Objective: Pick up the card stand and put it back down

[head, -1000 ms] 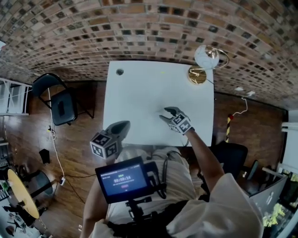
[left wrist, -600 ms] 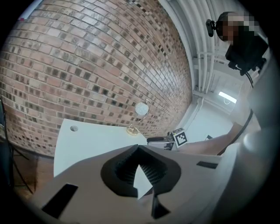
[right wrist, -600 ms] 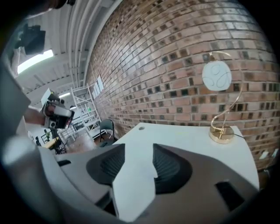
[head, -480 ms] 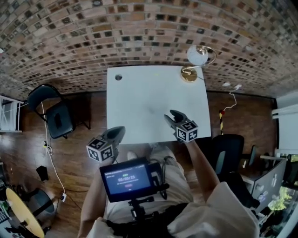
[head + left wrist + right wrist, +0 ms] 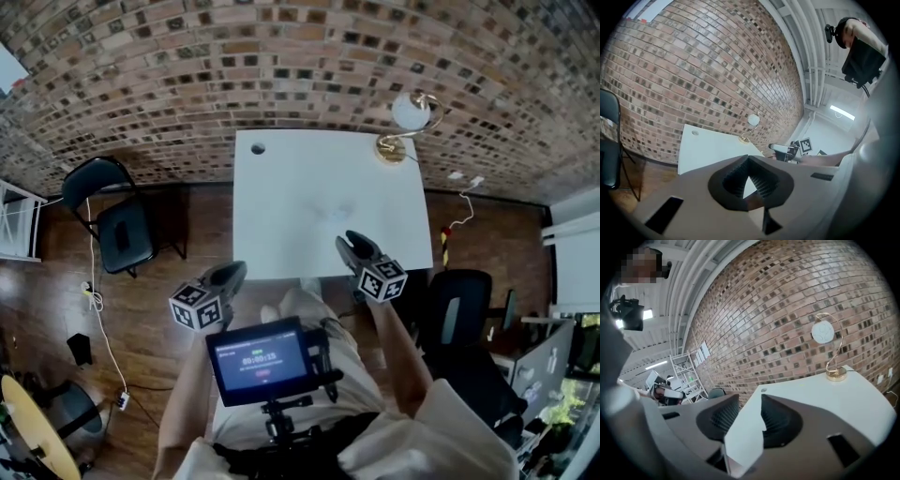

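Note:
The card stand (image 5: pixel 405 127) is a gold wire spiral on a round gold base, with a round white card at its top. It stands upright at the far right corner of the white table (image 5: pixel 309 178). It also shows in the right gripper view (image 5: pixel 827 348) and, small, in the left gripper view (image 5: pixel 751 123). My right gripper (image 5: pixel 349 240) hovers at the table's near edge, far from the stand. Its jaws (image 5: pixel 750 401) are closing, with only the table showing through the gap. My left gripper (image 5: pixel 236 270) hangs off the table's near left corner, its jaw tips (image 5: pixel 748 159) together and empty.
A brick wall runs behind the table. A black chair (image 5: pixel 117 220) stands on the wood floor to the left, another dark chair (image 5: pixel 459 314) at the right. A round cable hole (image 5: pixel 258 148) marks the table's far left corner. A cable (image 5: pixel 459 211) trails on the floor right.
My right gripper has drawn back from mid-table to the near edge, and its jaws have narrowed. The left gripper stays off the table's near left corner. The stand has not moved.

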`<control>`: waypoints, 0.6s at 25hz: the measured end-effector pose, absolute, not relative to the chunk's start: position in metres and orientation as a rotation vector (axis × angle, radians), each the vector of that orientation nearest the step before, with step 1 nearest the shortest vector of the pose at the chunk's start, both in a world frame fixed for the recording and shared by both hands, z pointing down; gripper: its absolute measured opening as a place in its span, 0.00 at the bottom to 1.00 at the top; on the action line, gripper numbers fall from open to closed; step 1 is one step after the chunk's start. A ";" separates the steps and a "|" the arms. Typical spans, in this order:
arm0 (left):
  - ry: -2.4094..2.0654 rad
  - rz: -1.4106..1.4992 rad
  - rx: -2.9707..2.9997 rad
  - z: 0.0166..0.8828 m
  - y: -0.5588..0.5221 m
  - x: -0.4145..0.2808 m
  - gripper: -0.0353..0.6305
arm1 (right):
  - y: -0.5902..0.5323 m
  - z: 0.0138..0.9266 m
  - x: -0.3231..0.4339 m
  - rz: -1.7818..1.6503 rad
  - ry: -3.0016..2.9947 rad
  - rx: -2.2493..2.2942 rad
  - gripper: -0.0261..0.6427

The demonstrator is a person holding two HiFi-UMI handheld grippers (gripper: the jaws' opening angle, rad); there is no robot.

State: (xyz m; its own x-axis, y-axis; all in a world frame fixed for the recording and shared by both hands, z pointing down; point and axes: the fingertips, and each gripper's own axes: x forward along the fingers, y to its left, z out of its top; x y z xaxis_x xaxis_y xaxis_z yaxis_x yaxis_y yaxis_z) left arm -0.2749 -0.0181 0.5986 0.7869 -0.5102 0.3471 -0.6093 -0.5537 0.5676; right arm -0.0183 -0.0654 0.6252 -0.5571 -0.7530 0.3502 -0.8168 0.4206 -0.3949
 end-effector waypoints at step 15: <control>-0.851 0.080 2.252 0.604 0.023 -0.295 0.05 | -0.013 0.568 -0.004 0.682 -2.555 1.508 0.25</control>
State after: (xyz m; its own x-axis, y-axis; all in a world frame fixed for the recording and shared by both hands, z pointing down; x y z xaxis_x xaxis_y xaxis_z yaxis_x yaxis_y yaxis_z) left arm -0.2951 0.0227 0.6038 0.7804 -0.5537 0.2906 -0.5981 -0.5255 0.6051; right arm -0.0044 -0.0133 0.5684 -0.5055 -0.8079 0.3030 -0.8514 0.4100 -0.3272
